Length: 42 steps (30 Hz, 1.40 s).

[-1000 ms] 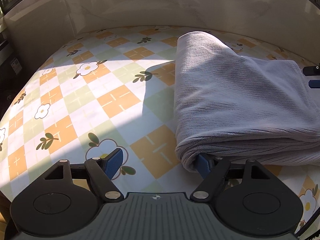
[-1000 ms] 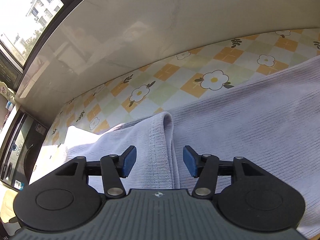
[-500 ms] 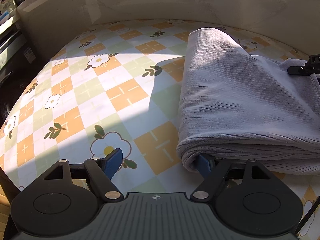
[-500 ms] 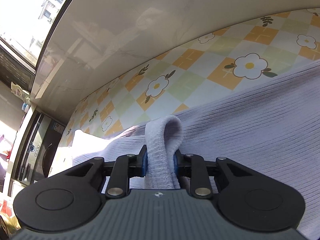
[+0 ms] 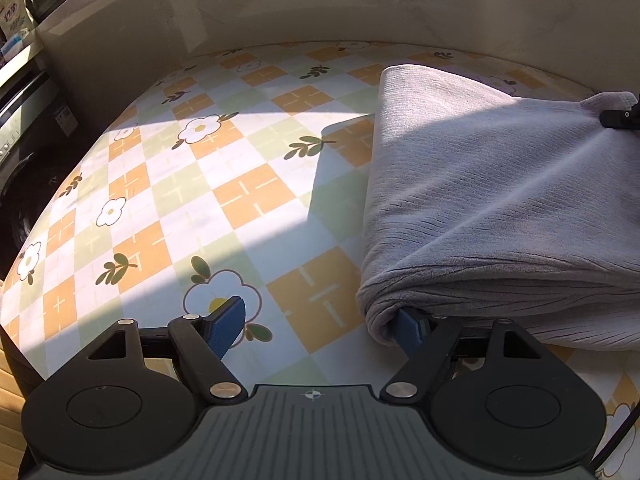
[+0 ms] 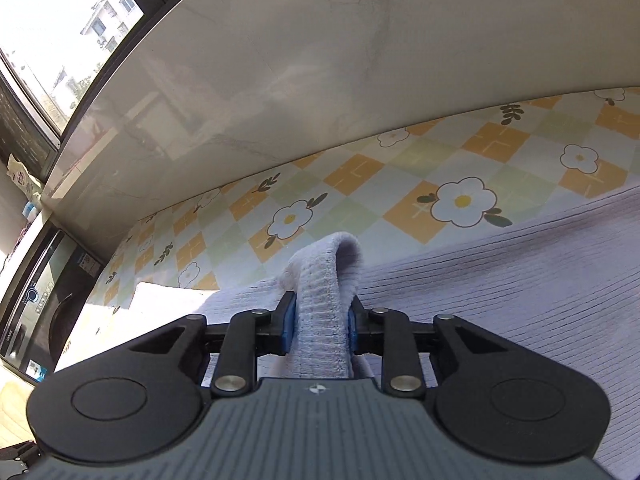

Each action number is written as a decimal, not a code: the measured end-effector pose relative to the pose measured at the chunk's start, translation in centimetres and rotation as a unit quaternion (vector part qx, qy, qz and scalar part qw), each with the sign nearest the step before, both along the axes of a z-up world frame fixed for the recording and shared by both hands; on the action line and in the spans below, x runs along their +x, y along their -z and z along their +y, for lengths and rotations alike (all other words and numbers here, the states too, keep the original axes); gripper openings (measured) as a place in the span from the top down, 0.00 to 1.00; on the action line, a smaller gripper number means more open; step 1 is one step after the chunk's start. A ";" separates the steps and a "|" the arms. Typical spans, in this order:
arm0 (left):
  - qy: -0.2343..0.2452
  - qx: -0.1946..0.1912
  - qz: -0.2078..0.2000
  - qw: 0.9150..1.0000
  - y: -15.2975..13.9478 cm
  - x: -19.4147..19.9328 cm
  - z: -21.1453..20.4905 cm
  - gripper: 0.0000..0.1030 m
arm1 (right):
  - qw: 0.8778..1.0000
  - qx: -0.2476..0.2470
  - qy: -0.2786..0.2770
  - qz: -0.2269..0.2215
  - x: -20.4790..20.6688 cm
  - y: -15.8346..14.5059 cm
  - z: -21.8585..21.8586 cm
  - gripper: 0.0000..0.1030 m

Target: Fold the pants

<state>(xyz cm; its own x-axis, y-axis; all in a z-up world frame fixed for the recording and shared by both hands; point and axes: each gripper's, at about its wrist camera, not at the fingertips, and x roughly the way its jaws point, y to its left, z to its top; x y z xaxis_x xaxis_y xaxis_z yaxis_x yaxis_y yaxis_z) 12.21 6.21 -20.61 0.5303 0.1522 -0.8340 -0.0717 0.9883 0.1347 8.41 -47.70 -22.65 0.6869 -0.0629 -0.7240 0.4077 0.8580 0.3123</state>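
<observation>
Ideally the right gripper [image 6: 320,326], jaws easing apart around the pants [image 6: 500,300] hem, regrips firmly while the left gripper [image 5: 320,322], jaws spread, closes on the fold.

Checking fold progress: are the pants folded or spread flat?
Folded: the pants lie doubled in stacked layers on the tablecloth, rounded fold at their left edge.

the right gripper [image 6: 320,330] has a raised fold of the grey ribbed pants [image 6: 500,280] between its blue pads [image 6: 286,326], jaws opening. the rest of the pants lies flat on the flowered checked cloth [image 6: 360,176]. behind are a pale wall [image 6: 320,60] and a window [image 6: 60,40].
</observation>
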 end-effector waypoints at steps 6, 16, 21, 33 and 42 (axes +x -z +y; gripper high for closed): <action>-0.007 -0.062 0.023 0.998 -1.6 0.1 1.3 0.28 | 0.998 0.020 0.061 -0.007 -4.1 -1.5 -1.6 0.45; 0.018 -0.102 -0.097 0.990 -7.5 0.0 0.1 0.30 | 0.996 -0.014 -0.012 0.089 -9.8 -1.6 5.9 0.41; 0.066 -0.106 -0.089 0.988 -6.8 2.7 -3.7 0.30 | 0.995 0.053 0.013 0.083 -11.5 -0.4 6.1 0.53; 0.125 -0.105 -0.032 0.986 -3.6 5.6 -8.4 0.30 | 0.997 0.049 0.037 0.038 -13.4 -2.0 6.9 0.80; 0.221 -0.086 0.012 0.971 -0.7 6.2 -14.2 0.30 | 0.993 0.072 0.089 -0.001 -17.9 -2.5 4.6 0.60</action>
